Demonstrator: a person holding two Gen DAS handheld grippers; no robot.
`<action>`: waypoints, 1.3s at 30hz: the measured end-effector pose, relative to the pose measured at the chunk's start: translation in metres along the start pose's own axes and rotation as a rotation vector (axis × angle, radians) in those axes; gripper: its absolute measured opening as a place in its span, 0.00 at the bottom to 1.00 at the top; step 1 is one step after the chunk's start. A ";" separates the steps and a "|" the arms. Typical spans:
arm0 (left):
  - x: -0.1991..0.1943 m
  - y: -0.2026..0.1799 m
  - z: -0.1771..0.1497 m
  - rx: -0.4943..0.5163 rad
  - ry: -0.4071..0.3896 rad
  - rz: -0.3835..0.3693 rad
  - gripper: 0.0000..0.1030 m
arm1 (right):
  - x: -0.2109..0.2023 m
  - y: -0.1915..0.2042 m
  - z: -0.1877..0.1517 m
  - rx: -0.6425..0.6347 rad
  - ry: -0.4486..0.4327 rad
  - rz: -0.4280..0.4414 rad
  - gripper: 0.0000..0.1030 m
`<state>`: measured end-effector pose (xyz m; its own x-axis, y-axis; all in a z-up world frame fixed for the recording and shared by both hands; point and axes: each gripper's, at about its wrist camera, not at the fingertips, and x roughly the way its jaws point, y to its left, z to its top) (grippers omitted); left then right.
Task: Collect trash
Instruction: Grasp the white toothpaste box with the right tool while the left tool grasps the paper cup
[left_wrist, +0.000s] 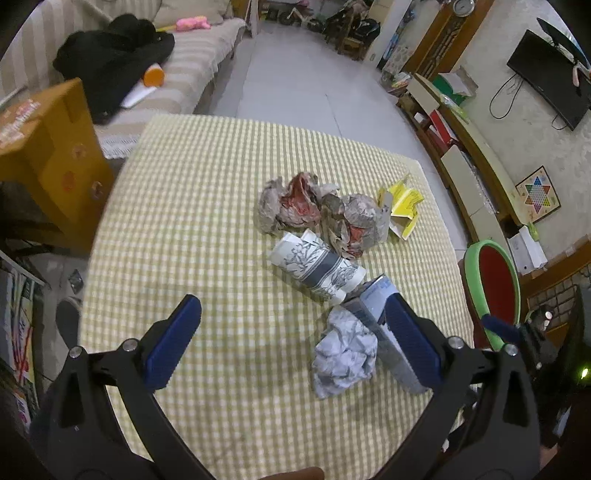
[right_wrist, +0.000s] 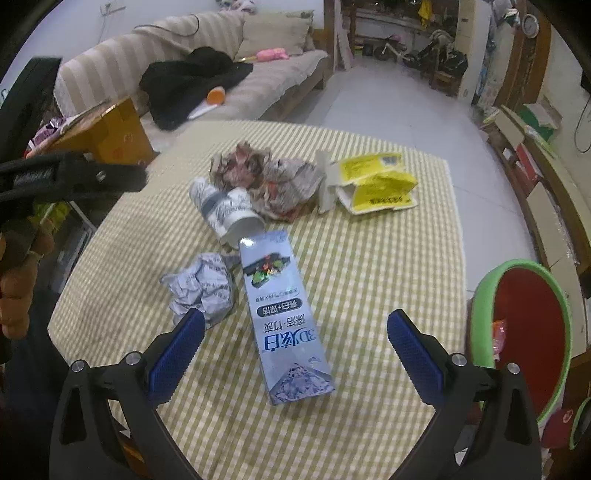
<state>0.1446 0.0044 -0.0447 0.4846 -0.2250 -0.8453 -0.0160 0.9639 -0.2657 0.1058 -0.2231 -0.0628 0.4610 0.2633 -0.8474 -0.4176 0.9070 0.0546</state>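
Trash lies on a yellow-checked tablecloth (right_wrist: 369, 258): a long grey-blue carton (right_wrist: 284, 314) (left_wrist: 384, 325), a crumpled white paper ball (right_wrist: 201, 288) (left_wrist: 343, 350), a toppled paper cup (right_wrist: 227, 212) (left_wrist: 317, 269), crumpled reddish-grey paper (right_wrist: 269, 177) (left_wrist: 314, 210) and a torn yellow box (right_wrist: 373, 182) (left_wrist: 400, 205). My right gripper (right_wrist: 295, 332) stands open, straddling the near half of the carton without touching it. My left gripper (left_wrist: 291, 332) is open above the cloth, with the paper ball and carton near its right finger (left_wrist: 410, 343).
A green bin with a red inside (right_wrist: 524, 332) (left_wrist: 495, 291) stands off the table's right edge. A cardboard box (left_wrist: 48, 155) sits at the left, a striped sofa (right_wrist: 258, 74) with a black garment behind. A person's hand (right_wrist: 18, 273) holds the left gripper.
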 end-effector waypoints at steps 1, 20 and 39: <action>0.005 0.000 0.000 -0.006 0.005 -0.003 0.95 | 0.006 0.000 -0.001 0.000 0.010 0.000 0.93; 0.087 0.008 0.017 -0.259 0.100 0.002 0.94 | 0.072 -0.012 -0.006 -0.003 0.107 0.059 0.85; 0.074 0.024 0.013 -0.287 0.087 -0.068 0.34 | 0.067 0.009 -0.010 -0.039 0.098 0.073 0.48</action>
<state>0.1914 0.0132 -0.1073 0.4163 -0.3113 -0.8543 -0.2386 0.8692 -0.4331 0.1245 -0.2009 -0.1243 0.3504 0.2927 -0.8897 -0.4779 0.8728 0.0990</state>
